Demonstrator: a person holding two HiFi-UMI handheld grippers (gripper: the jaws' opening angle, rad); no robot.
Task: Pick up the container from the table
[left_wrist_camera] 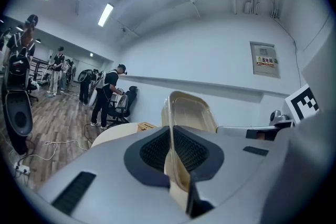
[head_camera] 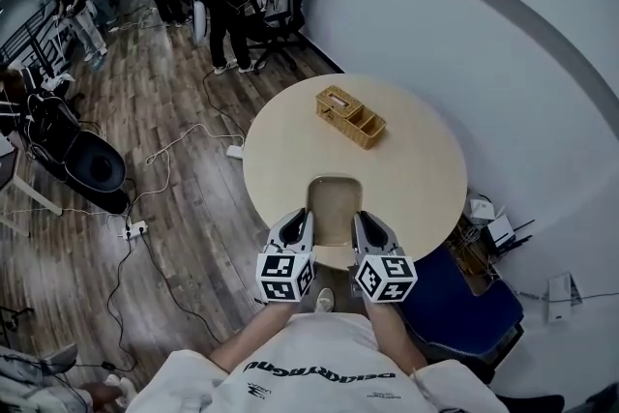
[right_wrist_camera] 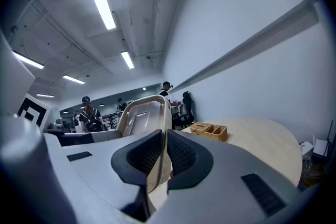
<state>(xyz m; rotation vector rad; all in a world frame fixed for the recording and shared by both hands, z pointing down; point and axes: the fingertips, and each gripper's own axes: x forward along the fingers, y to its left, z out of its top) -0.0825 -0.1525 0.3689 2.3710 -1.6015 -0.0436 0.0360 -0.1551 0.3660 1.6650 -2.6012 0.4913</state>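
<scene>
A shallow beige plastic container [head_camera: 334,206] is held at the near edge of the round table [head_camera: 416,160], between both grippers. My left gripper [head_camera: 299,225] is shut on the container's left rim, and my right gripper [head_camera: 366,227] is shut on its right rim. In the left gripper view the container's thin rim [left_wrist_camera: 170,139] runs straight between the dark pads [left_wrist_camera: 197,149]. The right gripper view shows the same, with the container [right_wrist_camera: 144,113] rising beyond the pads [right_wrist_camera: 181,155]. Whether the container touches the tabletop I cannot tell.
A wicker organiser basket [head_camera: 350,116] sits on the far half of the table. A blue chair [head_camera: 455,300] stands under the table at my right. Cables and a power strip [head_camera: 135,229] lie on the wooden floor at left. Several people stand at the far end of the room.
</scene>
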